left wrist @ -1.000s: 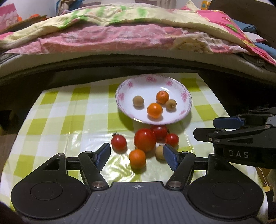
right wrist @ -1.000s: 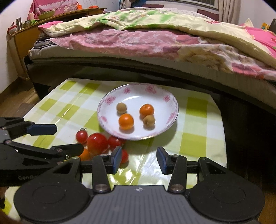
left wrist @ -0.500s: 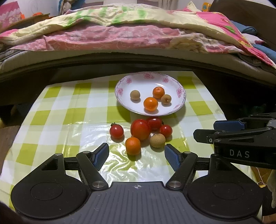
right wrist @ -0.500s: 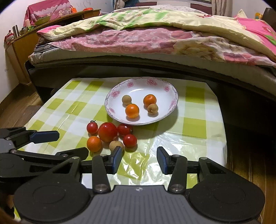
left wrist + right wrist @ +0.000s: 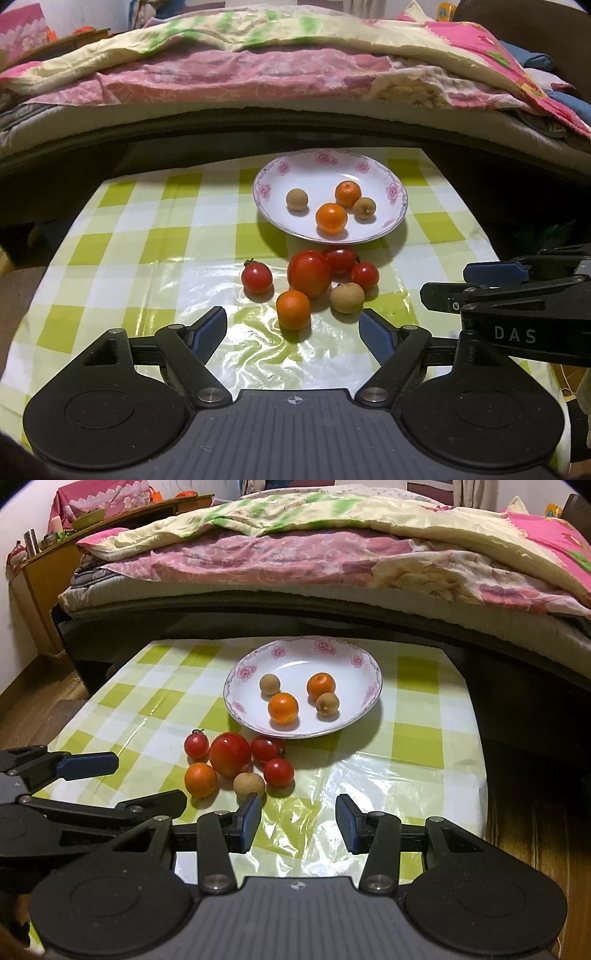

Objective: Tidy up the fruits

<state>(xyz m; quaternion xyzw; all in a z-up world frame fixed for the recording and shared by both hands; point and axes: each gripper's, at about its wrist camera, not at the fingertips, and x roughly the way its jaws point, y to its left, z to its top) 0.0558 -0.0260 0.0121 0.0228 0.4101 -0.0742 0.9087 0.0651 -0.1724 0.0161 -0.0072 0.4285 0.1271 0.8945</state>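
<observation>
The left gripper point(image 5: 293, 326) has its jaws opening over the table point(image 5: 147, 258) with nothing gripped, though the nearest orange fruit point(image 5: 293, 309) shows just beyond its tips. The right gripper point(image 5: 297, 821) holds its jaws partly apart and empty, and its left finger point(image 5: 248, 821) cuts off the brown fruit's point(image 5: 248, 784) lower edge. The round loose fruits show no long axis and cluster just before the plate point(image 5: 240, 672); a tomato point(image 5: 196, 745) points its stem upward.

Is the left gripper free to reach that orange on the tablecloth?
Probably yes. The left gripper is empty, its jaws opening, and the orange lies just ahead with nothing between, though the big tomato crowds it.
</observation>
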